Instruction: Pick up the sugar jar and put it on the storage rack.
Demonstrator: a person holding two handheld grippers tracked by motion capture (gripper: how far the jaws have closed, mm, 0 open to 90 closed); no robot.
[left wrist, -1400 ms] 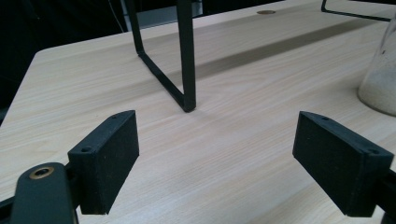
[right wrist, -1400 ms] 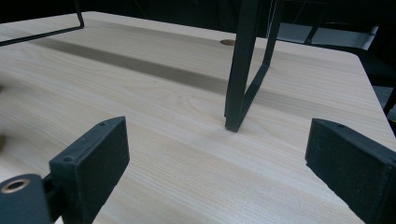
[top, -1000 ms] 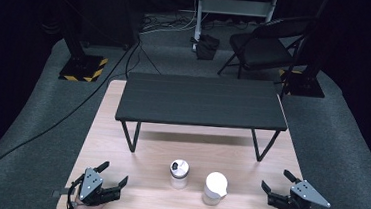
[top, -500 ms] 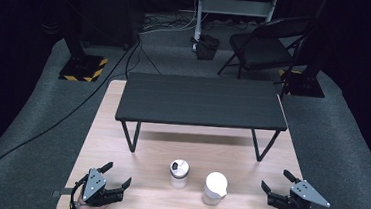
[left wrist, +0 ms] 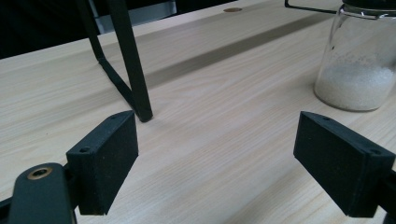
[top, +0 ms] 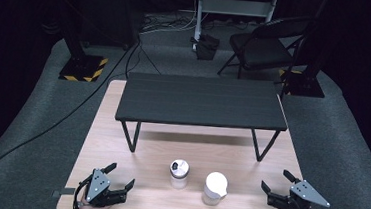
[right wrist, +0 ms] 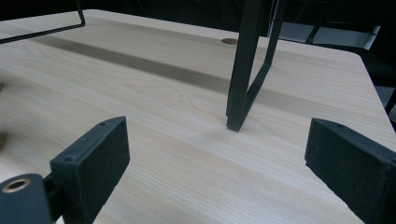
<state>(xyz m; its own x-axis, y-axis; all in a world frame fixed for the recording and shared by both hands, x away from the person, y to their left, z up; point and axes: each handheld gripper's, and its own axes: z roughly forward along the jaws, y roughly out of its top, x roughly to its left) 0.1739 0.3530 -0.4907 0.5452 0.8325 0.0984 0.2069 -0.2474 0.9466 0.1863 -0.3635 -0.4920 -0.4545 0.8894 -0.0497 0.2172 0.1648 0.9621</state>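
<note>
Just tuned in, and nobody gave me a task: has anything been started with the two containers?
Nothing looks done: the glass jar and white pitcher stand side by side, untouched, before the black bench. Nothing is in hand: left gripper and right gripper sit open at the table's near corners. Every step remains.

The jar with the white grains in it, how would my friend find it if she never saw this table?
Find the small black bench on the wooden table. In front of it stand two small containers; the glass jar is the left one. It is see-through, while its neighbour, the white pitcher, is solid white.
</note>
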